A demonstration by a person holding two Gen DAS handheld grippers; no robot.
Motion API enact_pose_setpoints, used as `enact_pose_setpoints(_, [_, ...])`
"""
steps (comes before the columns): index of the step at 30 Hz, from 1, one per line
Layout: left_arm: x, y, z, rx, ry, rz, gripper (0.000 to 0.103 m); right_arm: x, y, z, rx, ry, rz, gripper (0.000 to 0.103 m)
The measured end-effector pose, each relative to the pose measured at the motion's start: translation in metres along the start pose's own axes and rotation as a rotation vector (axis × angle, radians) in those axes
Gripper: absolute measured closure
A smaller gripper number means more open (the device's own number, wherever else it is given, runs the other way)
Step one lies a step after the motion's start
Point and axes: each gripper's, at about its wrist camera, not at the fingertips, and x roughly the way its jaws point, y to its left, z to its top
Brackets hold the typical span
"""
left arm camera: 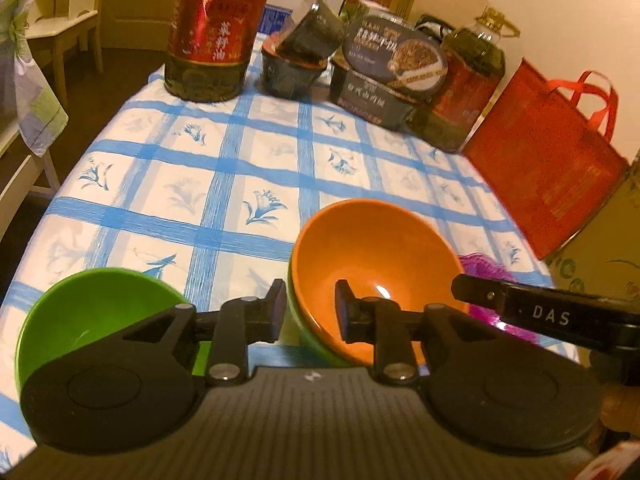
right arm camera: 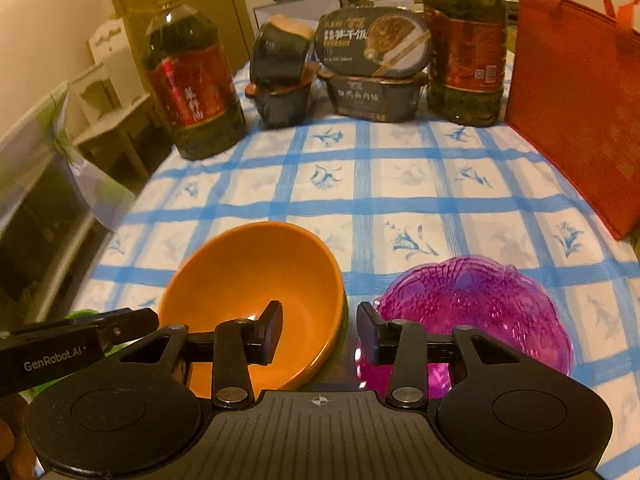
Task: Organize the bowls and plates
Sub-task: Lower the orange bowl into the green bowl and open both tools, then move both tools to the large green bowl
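Bowls sit along the near edge of a table under a blue-checked tablecloth [left arm camera: 224, 160]. Farthest left lies a green bowl [left arm camera: 92, 312], empty and upright. Next comes the orange bowl [left arm camera: 376, 256], nested inside a second green bowl [left arm camera: 308, 330] whose rim shows beneath it. The left gripper [left arm camera: 308, 312] has its jaws apart, straddling the orange bowl's near left rim: one pad outside, one inside, neither pressing. The right gripper [right arm camera: 318, 334] is likewise parted, its left pad inside the orange bowl [right arm camera: 256, 296] and its right pad over the purple glass dish [right arm camera: 476, 312], the bowl's right rim in the gap. The dish stands just beside the stack. Oil bottles [right arm camera: 192, 84], food tubs [right arm camera: 372, 68] and a red bag [right arm camera: 576, 92] line the far edge.
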Motion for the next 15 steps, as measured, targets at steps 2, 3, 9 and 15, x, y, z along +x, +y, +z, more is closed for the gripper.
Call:
enact_pose_setpoints(2, [-0.012,-0.001,-0.006,-0.007,-0.011,-0.002,0.076,-0.013,0.001,-0.007,0.023,-0.005,0.007,0.06])
enact_pose_setpoints(3, [-0.018,-0.001,-0.009,-0.01,-0.014,-0.004,0.075,-0.018,0.002,-0.01,0.032,-0.005,0.009,0.06])
enact_pose_setpoints(9, [-0.055,0.0,-0.035,-0.012,-0.024,-0.003,0.068,-0.049,0.013,-0.043,0.064,0.012,0.011,0.052])
enact_pose_setpoints(15, [-0.09,0.004,-0.066,0.007,-0.04,0.01,0.063,-0.081,0.03,-0.084,0.044,0.01,-0.001,0.045])
